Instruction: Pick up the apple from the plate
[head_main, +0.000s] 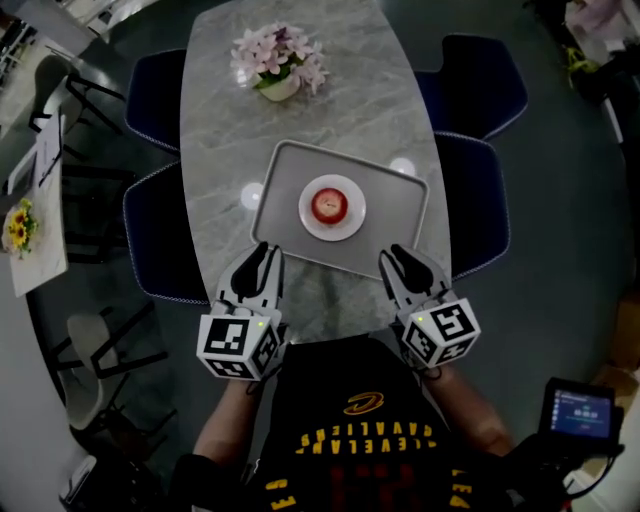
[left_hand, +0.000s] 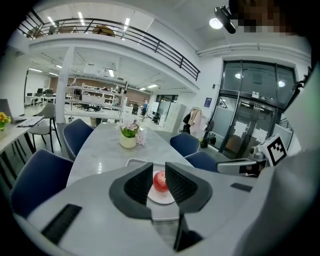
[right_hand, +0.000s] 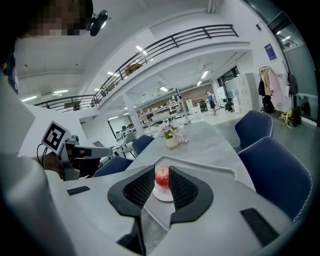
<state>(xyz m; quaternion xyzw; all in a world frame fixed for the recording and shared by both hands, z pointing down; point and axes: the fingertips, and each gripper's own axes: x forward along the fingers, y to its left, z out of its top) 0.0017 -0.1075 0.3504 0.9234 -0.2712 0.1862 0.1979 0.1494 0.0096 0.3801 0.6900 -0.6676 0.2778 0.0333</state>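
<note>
Grippers both empty: left gripper (head_main: 266, 251), lower left of the head view, fingers spread a moderate way apart with nothing between them; right gripper (head_main: 393, 254), lower right, same spread, nothing held. Each gripper view shows the apple (head_main: 329, 205) through the gap between its own fingers, farther off and not touched. Left tips sit at the tray's (head_main: 401, 192) near left corner, right tips at its near right edge; contact with the rim can't be told. Apple is red with a paler patch on top, upright, dead centre on a small round white plate (head_main: 351, 222), slightly above frame centre in the head view. Plate sits mid-tray, apart from the rim on all sides. Tray is grey, rectangular, rounded corners, raised lip, rotated a bit clockwise on the table (head_main: 370, 90), which is grey with a marble look. Bare tray floor rings the plate, widest at left and right. Bare tabletop between tray and flower pot (head_main: 279, 87) at upper centre, pot well apart from the tray. Table's long edges run close to the tray's left and right corners. Blue chairs (head_main: 153, 235) are tucked against both sides of the table, two per side. Person's dark shirt (head_main: 355, 440) fills the bottom centre.
</note>
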